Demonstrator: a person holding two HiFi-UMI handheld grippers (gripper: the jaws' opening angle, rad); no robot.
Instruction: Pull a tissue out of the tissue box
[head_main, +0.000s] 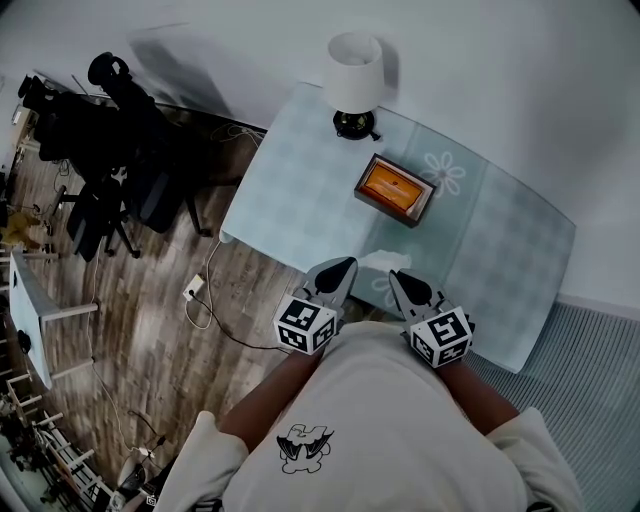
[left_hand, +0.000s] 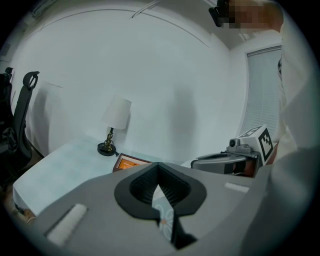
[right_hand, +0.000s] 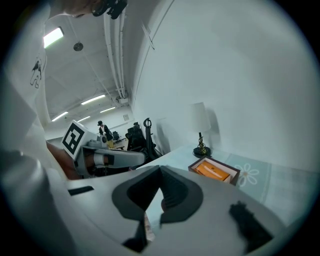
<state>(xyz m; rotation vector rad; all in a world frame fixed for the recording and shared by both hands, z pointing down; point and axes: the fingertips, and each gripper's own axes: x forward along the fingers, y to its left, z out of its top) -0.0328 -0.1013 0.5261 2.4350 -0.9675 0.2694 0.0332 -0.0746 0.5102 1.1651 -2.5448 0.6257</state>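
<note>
The tissue box (head_main: 394, 189) is a dark brown case with an orange top. It lies on the pale blue checked tablecloth (head_main: 300, 190), just in front of the lamp. It also shows in the left gripper view as the box (left_hand: 131, 162) and in the right gripper view as the box (right_hand: 215, 170). I see no tissue standing up out of it. My left gripper (head_main: 348, 263) and right gripper (head_main: 395, 274) hover side by side over the table's near edge, well short of the box. Both point toward it. Each has its jaws shut with nothing between them, as the left gripper (left_hand: 158, 167) and right gripper (right_hand: 160, 170) show.
A white-shaded lamp (head_main: 355, 80) on a dark base stands at the table's far edge by the white wall. Daisy prints (head_main: 443, 170) mark the cloth. Black office chairs (head_main: 110, 170) and a cable with a socket (head_main: 194, 290) lie on the wood floor to the left.
</note>
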